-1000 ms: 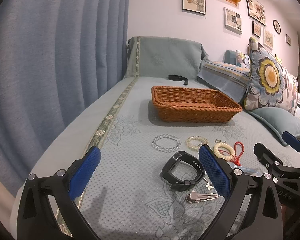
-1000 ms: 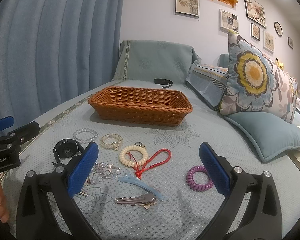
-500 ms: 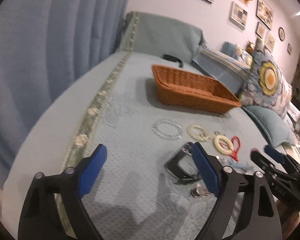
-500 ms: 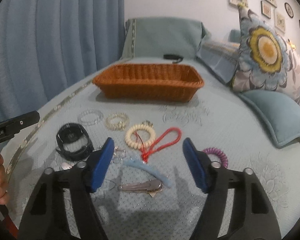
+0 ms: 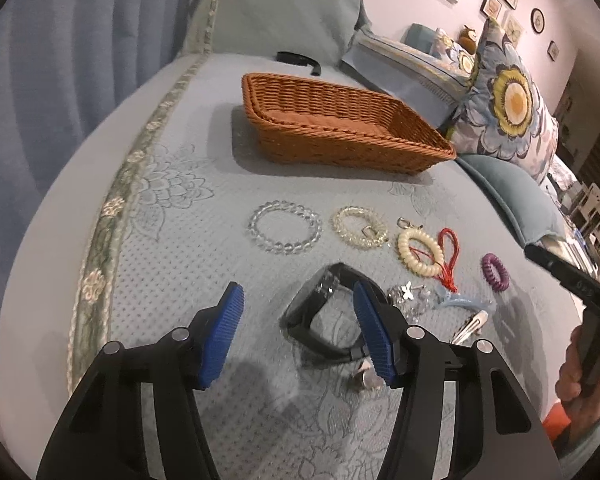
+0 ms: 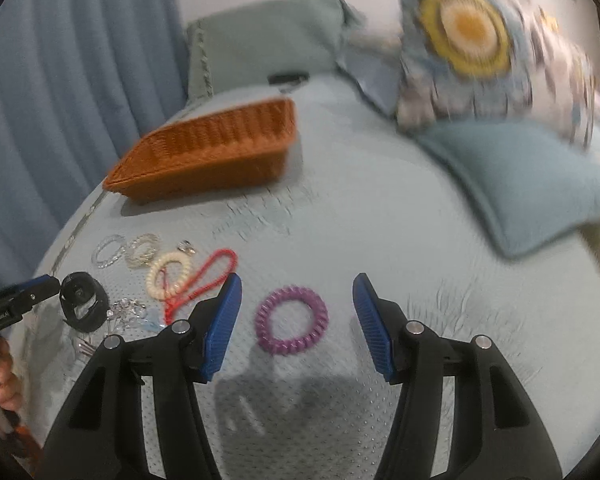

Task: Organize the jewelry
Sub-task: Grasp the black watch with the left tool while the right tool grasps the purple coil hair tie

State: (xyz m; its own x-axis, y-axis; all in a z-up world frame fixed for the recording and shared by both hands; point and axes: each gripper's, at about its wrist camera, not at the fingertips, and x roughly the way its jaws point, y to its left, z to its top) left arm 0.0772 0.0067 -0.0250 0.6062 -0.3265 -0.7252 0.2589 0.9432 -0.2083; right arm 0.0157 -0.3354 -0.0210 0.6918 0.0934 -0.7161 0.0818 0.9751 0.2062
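Basket [image 5: 340,120] sits empty, well beyond the jewelry on the bed cover [image 5: 180,240]; right gripper [image 6: 296,316], wide, straddles purple coil band [image 6: 291,321], left gripper [image 5: 298,332], wide, flanks black watch [image 5: 324,316]: soft fabric risks snagging, springy coil slipping out.

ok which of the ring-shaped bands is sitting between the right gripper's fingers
The purple spiral band, alone between the open right gripper. The cream one and the two clear beaded ones lie off to its left.
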